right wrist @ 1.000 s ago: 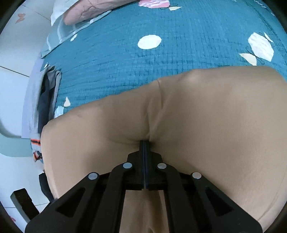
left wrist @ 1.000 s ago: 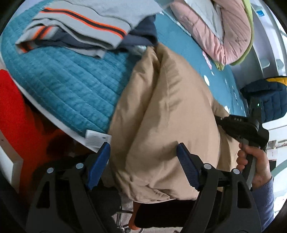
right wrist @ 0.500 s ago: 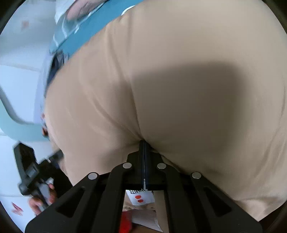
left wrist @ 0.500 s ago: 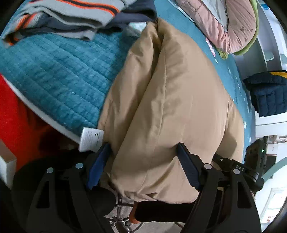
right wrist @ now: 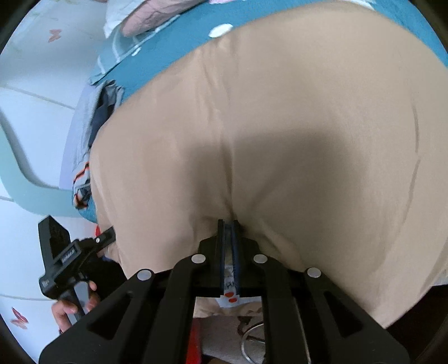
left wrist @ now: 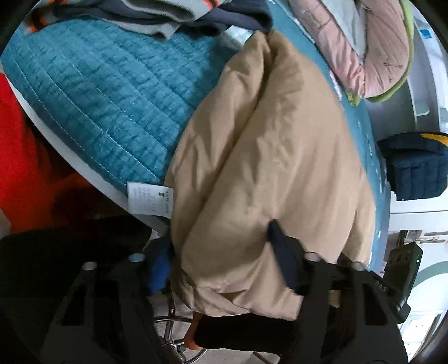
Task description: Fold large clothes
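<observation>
In the left wrist view, we see the tan coat (left wrist: 268,156) lying on the teal quilt (left wrist: 98,92), its near end hanging over the bed edge. Our left gripper (left wrist: 221,257) stands partly closed, both fingers pressing into the coat's bulk. A white label (left wrist: 149,201) hangs beside it.

In the right wrist view, our right gripper (right wrist: 229,235) is almost fully closed, pinching a fold of the coat (right wrist: 280,126).

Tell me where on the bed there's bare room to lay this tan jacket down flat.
The widest bare stretch of teal quilted bedspread lies between the puffy tan jacket and the bed's near edge. The head end is crowded: a folded grey sweater with orange stripes and a pink quilted garment sit there. Past the far edge, a navy padded jacket.
</observation>
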`<act>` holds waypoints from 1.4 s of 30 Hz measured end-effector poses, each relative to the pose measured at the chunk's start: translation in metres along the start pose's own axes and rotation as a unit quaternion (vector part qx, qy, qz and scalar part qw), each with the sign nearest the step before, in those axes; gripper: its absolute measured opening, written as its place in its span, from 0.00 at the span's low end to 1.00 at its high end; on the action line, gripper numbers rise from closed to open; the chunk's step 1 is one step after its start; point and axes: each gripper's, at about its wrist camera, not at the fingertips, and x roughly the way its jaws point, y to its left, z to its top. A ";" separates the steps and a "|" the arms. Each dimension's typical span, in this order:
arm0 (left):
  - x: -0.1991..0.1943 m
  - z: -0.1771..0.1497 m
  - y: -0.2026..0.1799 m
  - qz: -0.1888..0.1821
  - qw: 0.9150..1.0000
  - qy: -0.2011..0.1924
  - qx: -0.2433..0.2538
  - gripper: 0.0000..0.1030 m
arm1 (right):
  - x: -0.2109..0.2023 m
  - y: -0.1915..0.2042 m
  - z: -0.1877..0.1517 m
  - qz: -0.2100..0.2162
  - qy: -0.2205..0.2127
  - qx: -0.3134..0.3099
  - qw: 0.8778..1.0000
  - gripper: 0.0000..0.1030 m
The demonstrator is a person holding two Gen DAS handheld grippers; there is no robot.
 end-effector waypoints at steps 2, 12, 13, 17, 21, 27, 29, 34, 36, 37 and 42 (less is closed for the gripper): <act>-0.007 -0.003 -0.004 -0.009 1.000 0.000 0.017 0.33 | -0.004 0.011 -0.006 -0.009 -0.013 -0.021 1.000 0.15; -0.063 -0.011 -0.077 -0.050 0.992 -0.042 0.107 0.23 | -0.035 0.118 -0.060 0.037 -0.104 -0.212 0.971 0.56; -0.068 -0.012 -0.086 -0.059 0.991 -0.043 0.116 0.23 | -0.038 0.127 -0.064 0.052 -0.106 -0.223 0.968 0.59; -0.074 -0.014 -0.113 -0.065 0.987 -0.036 0.146 0.23 | -0.041 0.138 -0.074 0.044 -0.109 -0.252 0.961 0.63; -0.074 -0.015 -0.129 -0.075 0.985 -0.025 0.156 0.23 | -0.035 0.135 -0.069 0.036 -0.110 -0.231 0.966 0.63; -0.065 -0.017 -0.150 -0.075 0.984 -0.011 0.163 0.22 | -0.027 0.137 -0.056 0.021 -0.122 -0.206 0.971 0.65; -0.064 -0.018 -0.154 -0.069 0.984 -0.010 0.164 0.22 | -0.026 0.128 -0.050 0.014 -0.126 -0.191 0.973 0.25; -0.068 -0.023 -0.172 -0.101 0.981 -0.009 0.167 0.35 | -0.056 0.089 -0.037 0.065 -0.139 -0.139 0.978 0.18; -0.077 -0.029 -0.185 -0.140 0.973 -0.015 0.183 0.46 | -0.078 0.068 -0.031 0.099 -0.149 -0.102 0.979 0.17; -0.083 -0.032 -0.192 -0.168 0.968 -0.018 0.189 0.47 | -0.087 0.059 -0.028 0.109 -0.153 -0.087 0.978 0.16; -0.109 -0.037 -0.211 -0.267 0.939 -0.064 0.205 0.68 | -0.133 -0.024 -0.010 0.150 -0.176 0.033 0.972 0.16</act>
